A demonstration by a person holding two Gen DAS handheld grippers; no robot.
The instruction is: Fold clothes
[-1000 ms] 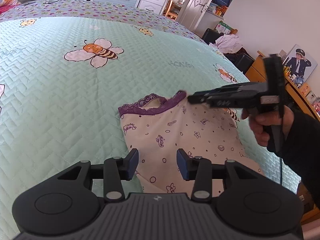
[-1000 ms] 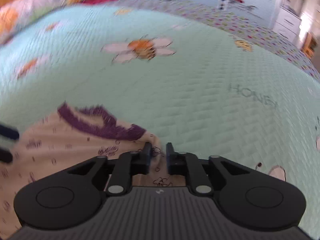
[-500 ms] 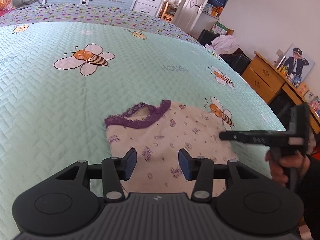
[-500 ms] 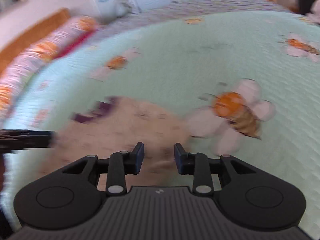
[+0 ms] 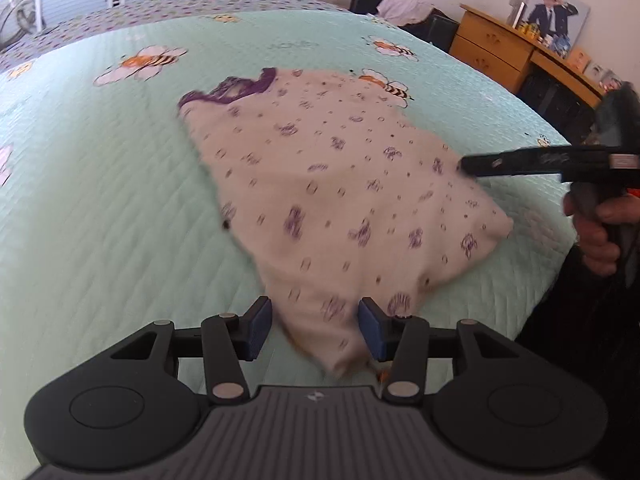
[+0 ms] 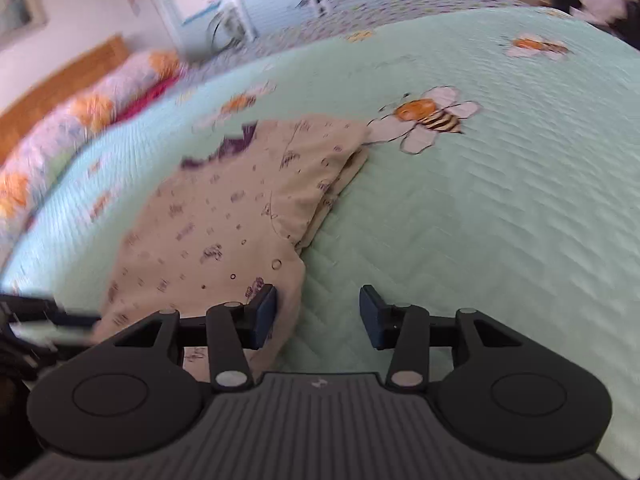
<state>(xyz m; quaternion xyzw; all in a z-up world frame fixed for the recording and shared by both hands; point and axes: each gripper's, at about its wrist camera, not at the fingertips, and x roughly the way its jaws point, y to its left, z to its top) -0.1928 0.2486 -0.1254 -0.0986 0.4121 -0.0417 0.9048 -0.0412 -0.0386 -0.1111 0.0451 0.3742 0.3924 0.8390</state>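
My left claw (image 5: 314, 330) and right claw (image 6: 318, 316) both gape wide, holding nothing, over the folded cream purple-trimmed top (image 5: 340, 184) lying flat on the bee-print bed quilt (image 5: 100, 208)

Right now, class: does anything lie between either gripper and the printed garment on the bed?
Nothing visible does. The garment lies flat on the green bedspread, with its near corner already between the open fingers of the left gripper. The right gripper, also open, sits at the garment's edge, with only bare bedspread around it.
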